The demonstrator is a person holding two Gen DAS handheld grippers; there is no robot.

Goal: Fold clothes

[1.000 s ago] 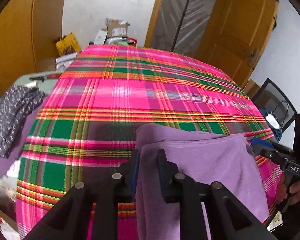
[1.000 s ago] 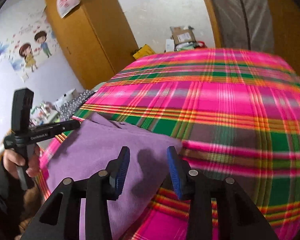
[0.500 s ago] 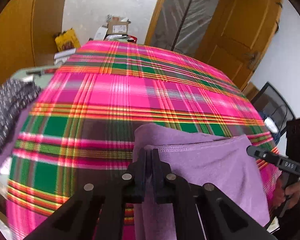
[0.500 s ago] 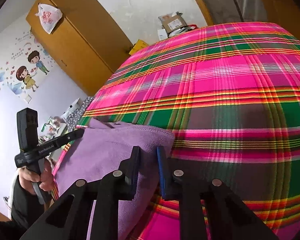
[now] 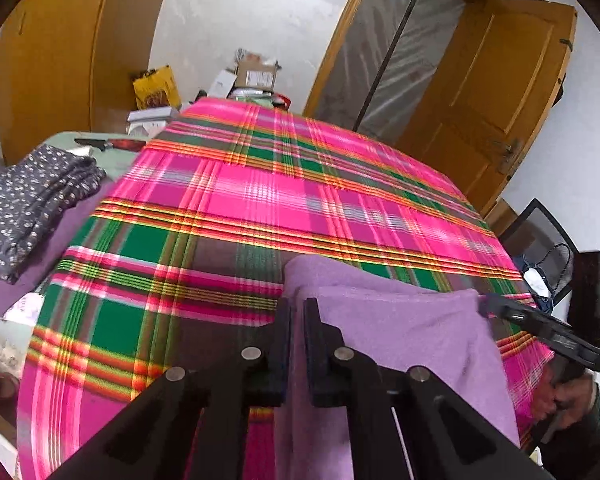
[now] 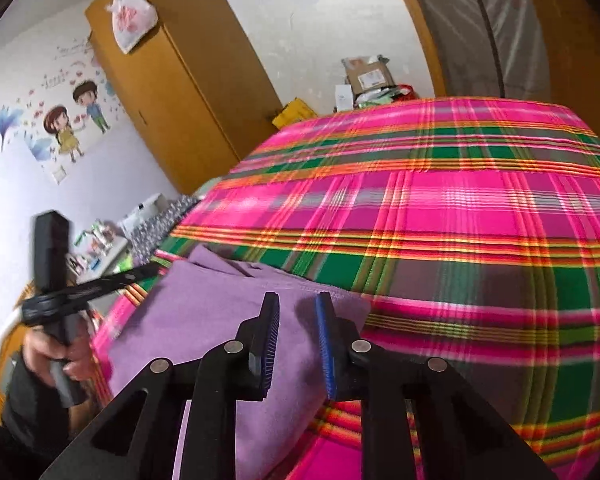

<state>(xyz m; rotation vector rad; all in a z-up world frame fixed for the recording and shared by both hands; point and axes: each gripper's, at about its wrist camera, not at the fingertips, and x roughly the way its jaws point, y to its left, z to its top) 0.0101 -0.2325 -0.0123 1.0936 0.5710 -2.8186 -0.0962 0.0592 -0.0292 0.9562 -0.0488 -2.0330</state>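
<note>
Meanwhile, folded lilac fleece garment point(image 5: 404, 332) lies (two layers, smooth) on pink-green plaid tablecloth point(image 5: 260, 208); left gripper point(image 5: 296, 312) opening, still pinching its edge; right gripper point(image 6: 298, 308) pinches opp. edge.

Left tongs point(image 5: 296, 312) pinch a cloth point(image 5: 400, 320) edge, jaws opening slightly. Right tongs point(image 6: 298, 312) grip the opposite edge, both pointing steeply down.

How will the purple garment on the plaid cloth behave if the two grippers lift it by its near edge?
The purple garment is probably floppy: it lies in soft folded layers and drapes over the edge of the plaid cloth, so the unheld part would likely sag. It looks thin, so probably light. Its matte, slightly fuzzy surface suggests it will not slip easily from the left gripper or right gripper.
</note>
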